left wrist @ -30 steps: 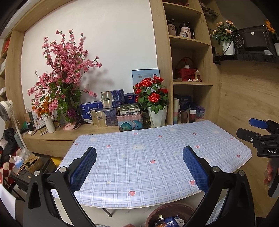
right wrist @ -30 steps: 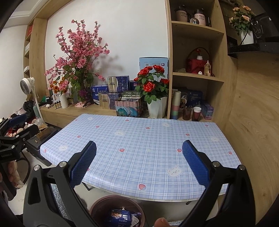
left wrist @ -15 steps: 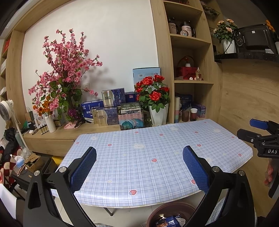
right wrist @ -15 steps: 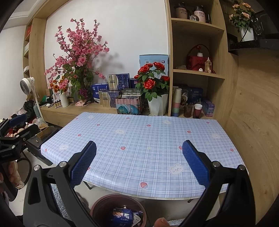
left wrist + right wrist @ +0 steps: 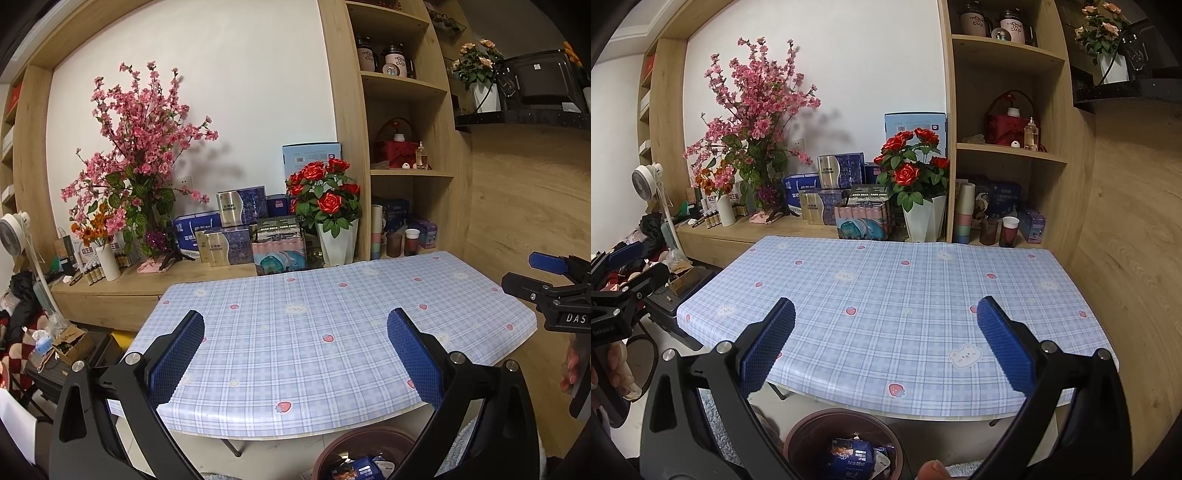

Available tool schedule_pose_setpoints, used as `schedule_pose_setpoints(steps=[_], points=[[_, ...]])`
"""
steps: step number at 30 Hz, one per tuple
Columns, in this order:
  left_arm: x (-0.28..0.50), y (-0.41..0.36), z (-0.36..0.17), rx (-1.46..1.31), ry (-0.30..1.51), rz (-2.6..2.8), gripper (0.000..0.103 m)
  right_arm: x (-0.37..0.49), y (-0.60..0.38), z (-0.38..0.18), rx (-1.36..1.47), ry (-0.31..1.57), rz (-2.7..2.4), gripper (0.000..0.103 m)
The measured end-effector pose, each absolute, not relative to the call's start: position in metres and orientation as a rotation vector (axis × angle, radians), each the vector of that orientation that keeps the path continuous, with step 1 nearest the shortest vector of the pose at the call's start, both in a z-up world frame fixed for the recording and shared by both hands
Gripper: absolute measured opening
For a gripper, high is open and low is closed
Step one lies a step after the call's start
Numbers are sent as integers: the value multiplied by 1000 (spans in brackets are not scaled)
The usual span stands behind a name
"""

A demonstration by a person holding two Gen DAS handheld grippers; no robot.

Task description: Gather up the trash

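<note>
Blue-checked oilcloth covered the table (image 5: 905, 295), and in both wrist views its surface showed no loose trash that I could make out. I held the left gripper (image 5: 295, 354) and the right gripper (image 5: 886, 343) side by side above the near edge, each with its jaws spread wide and nothing between the blue pads. The trash that was visible, a blue wrapper (image 5: 849, 456) with a few other scraps, lay inside the brown bin (image 5: 798, 439) on the floor, under the near edge of the table and below both grippers. In the right wrist view the bin sat below and slightly left of centre; in the left wrist view the same bin (image 5: 332, 448) appeared low and to the right, so it lay between the two grippers, and I could not tell which was nearer. The wrapper was too crumpled for me to name a long axis. I judged the collecting to be at or near its end, and that any further move would turn on finding a piece outside the bin. Beyond the far edge stood things that were not trash: a white vase of red roses (image 5: 916, 177), a stack of boxed goods (image 5: 831, 192), a pink blossom spray (image 5: 757, 110), and cups (image 5: 1008, 230) on the low shelf at the far right.
</note>
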State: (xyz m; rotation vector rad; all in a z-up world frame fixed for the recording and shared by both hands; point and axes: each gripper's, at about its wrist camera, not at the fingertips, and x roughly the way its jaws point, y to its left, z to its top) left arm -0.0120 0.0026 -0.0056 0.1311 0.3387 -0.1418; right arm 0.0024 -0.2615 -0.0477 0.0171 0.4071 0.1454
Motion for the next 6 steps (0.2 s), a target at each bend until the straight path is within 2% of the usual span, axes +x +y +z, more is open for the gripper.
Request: schedule_pose_setpoints(steps=[6], points=[[-13,2,-7,154,330,-114,97,2,-261,-51,16,410,137,97]])
